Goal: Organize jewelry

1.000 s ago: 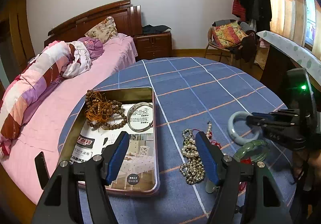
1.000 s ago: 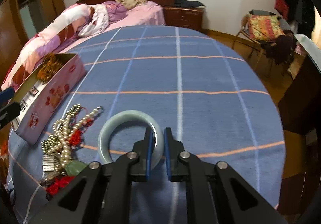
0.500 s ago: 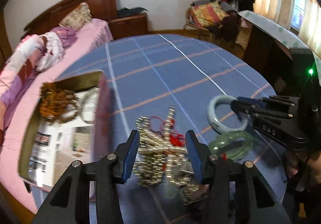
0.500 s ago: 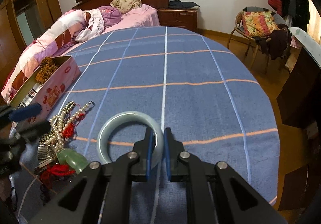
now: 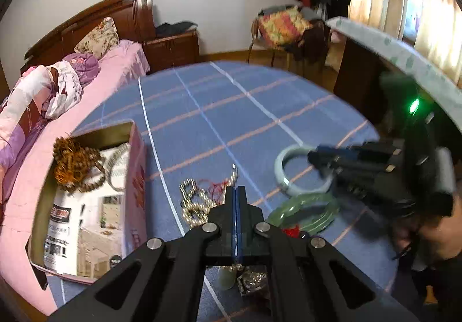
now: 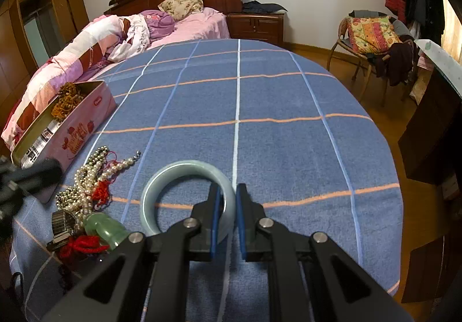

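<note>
My right gripper [image 6: 228, 197] is shut on the rim of a pale grey-blue bangle [image 6: 161, 186], which rests on the blue checked tablecloth; it also shows in the left wrist view [image 5: 281, 163]. My left gripper [image 5: 236, 192] is closed over the tangle of pearl and bead necklaces [image 5: 195, 203]; a thin strand shows between its pads. The same pile [image 6: 86, 186] lies left of the bangle. A green bangle [image 5: 306, 210] and red cord lie beside it. The pink tin box [image 5: 135, 177] at the left holds brown prayer beads [image 5: 75, 163] and a silver bangle.
The round table with its blue cloth [image 6: 260, 108] drops off to the right. A bed with pink bedding [image 6: 115, 33] stands behind the box. A chair with clothes [image 6: 372, 36] and a dark cabinet [image 6: 433, 125] are at the right.
My left gripper moved right from above the box to the necklace pile, lowered, and closed its jaws. My right gripper stayed shut on the pale bangle, barely moving.
</note>
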A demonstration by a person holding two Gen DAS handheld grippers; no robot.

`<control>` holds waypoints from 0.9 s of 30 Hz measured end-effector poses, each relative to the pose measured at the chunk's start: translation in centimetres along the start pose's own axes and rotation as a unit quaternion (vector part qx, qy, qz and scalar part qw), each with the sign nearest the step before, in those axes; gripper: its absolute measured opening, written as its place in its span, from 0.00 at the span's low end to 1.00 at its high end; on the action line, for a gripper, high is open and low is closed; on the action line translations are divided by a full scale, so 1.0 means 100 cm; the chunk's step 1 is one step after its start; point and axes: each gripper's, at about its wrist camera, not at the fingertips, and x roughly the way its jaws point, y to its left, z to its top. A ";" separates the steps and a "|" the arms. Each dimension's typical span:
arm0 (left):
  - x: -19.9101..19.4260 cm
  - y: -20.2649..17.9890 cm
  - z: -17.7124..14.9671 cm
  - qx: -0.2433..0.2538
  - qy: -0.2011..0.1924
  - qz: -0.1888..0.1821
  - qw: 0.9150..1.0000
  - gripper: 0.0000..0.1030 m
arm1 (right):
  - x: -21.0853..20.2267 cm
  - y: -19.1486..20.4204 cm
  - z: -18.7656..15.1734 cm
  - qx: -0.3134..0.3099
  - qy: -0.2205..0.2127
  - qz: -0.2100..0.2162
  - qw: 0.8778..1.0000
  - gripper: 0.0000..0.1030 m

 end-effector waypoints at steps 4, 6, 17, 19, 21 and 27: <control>-0.020 0.011 0.010 -0.015 -0.025 -0.011 1.000 0.00 | -0.001 -0.001 0.000 0.003 -0.004 -0.001 1.000 0.13; -0.028 0.017 0.015 -0.019 -0.036 -0.009 0.999 0.00 | -0.001 -0.002 0.001 0.005 -0.005 -0.001 1.000 0.13; -0.007 0.030 0.015 -0.039 0.003 -0.011 0.999 0.12 | -0.003 -0.004 0.000 0.002 -0.003 0.000 1.000 0.13; 0.003 0.026 0.009 -0.039 0.017 -0.012 0.999 0.25 | -0.003 -0.002 0.001 0.002 -0.003 0.000 1.000 0.13; 0.011 0.022 0.004 -0.040 0.026 -0.012 0.999 0.29 | -0.003 -0.002 0.001 0.002 -0.003 0.000 1.000 0.13; 0.028 0.016 -0.006 -0.041 0.049 -0.030 0.998 0.29 | -0.003 -0.003 0.001 0.001 -0.003 0.000 1.000 0.13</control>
